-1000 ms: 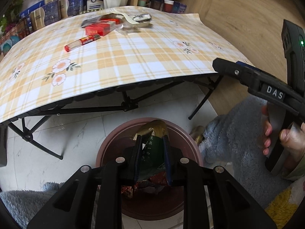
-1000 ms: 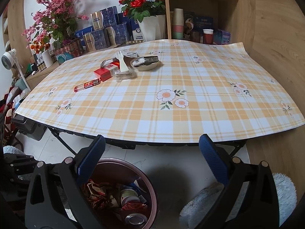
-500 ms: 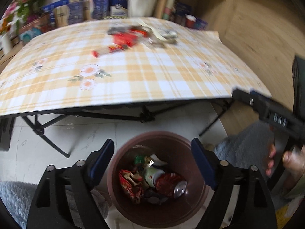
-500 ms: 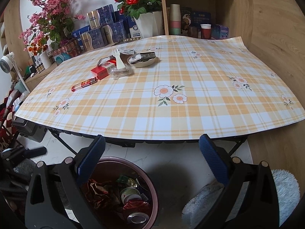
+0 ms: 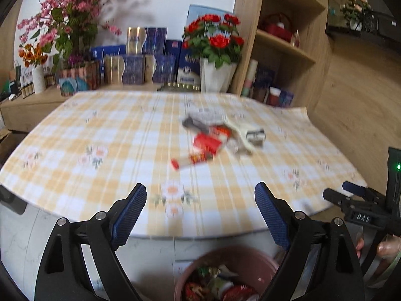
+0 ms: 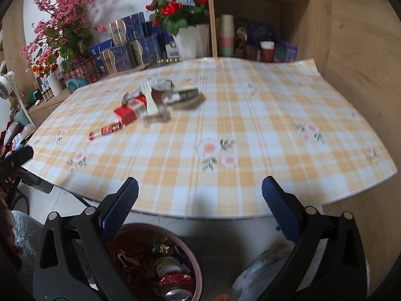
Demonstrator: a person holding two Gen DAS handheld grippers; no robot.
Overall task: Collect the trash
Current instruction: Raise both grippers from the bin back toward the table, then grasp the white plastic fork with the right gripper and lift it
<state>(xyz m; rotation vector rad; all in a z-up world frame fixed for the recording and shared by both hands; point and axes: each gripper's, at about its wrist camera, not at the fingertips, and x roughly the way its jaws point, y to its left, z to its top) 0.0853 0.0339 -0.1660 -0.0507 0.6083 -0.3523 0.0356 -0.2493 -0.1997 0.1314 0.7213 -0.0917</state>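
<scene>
1. The left gripper [image 5: 200, 215] hangs over the near edge of the desk [image 5: 105, 175], its jaws wide apart and opening, with nothing between the blue pads.
2. The right gripper [image 6: 200, 209] is also spread wide and empty – only checked cloth and floor show between its two fingers.
3. The bin [image 6: 198, 271], a reddish-brown round tub, stands on the pale floor just in front of the desk, below both grippers. In it lie crumpled wrappers, a small green packet [image 6: 160, 247], a white-lidded cup and a drink can [image 6: 178, 295] at the near side.
4. The trash still on the desk sits in one cluster toward the far side, left of centre in the right wrist view:
   - a red box [image 6: 130, 111], tilted, with a thin red tube [image 6: 105, 131] lying just in front of it and to its left;
   - a white plastic fork [image 6: 149, 100] lying across the pile, its tines toward the far edge;
   - a shallow bowl holding a dark-labelled packet [image 6: 183, 95], right of the fork;
   - crumpled clear and grey wrapping around these, too blurred to tell piece from piece.
5. In the left wrist view the same cluster is smeared by motion – the red box [image 5: 208, 144] and the tube [image 5: 190, 160] are still readable.
6. At that view's right edge the right gripper's body [image 5: 361, 208] shows, with a person's fingers [image 5: 387, 248] wrapped around its handle.
7. Behind the desk stand red roses in a white pot [image 6: 189, 39], pink blossom and blue boxes.
</scene>
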